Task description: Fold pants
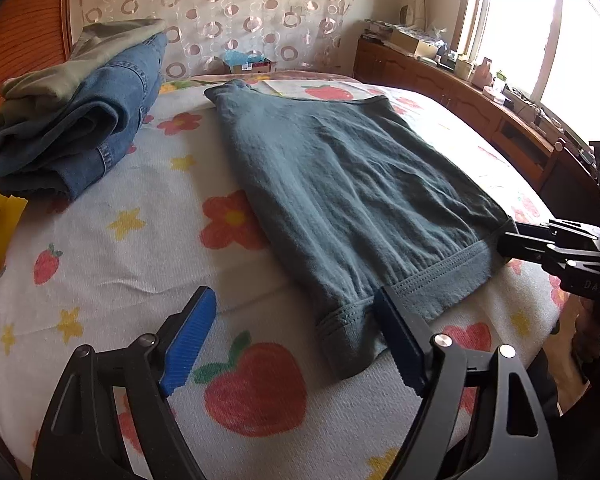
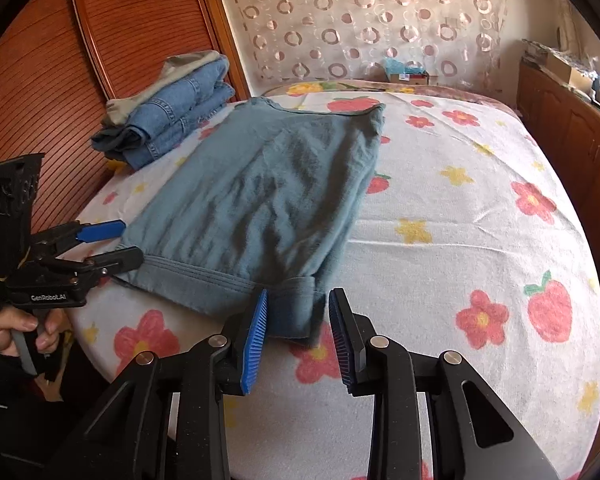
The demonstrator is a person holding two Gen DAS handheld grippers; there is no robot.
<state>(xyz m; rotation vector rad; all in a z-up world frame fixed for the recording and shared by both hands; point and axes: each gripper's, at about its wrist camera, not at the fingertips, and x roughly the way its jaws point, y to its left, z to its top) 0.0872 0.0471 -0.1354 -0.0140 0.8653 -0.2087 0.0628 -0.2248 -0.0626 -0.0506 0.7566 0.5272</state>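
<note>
Two grippers, left gripper [image 1: 296, 340] and right gripper [image 2: 298, 336], stand with jaws apart at the near bed [image 2: 460, 220] edge, by the folded teal pants [image 2: 260, 200]

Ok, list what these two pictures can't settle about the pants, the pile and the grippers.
- Pants: the number of folded layers; the top layer covers them in both views.
- Pile: how many garments; jeans and an olive piece show, the folds hide the rest.
- Right gripper: whether a pad touches the pants' hem; only its tips show in the left view.
- Left gripper: what lies under its far finger.
</note>
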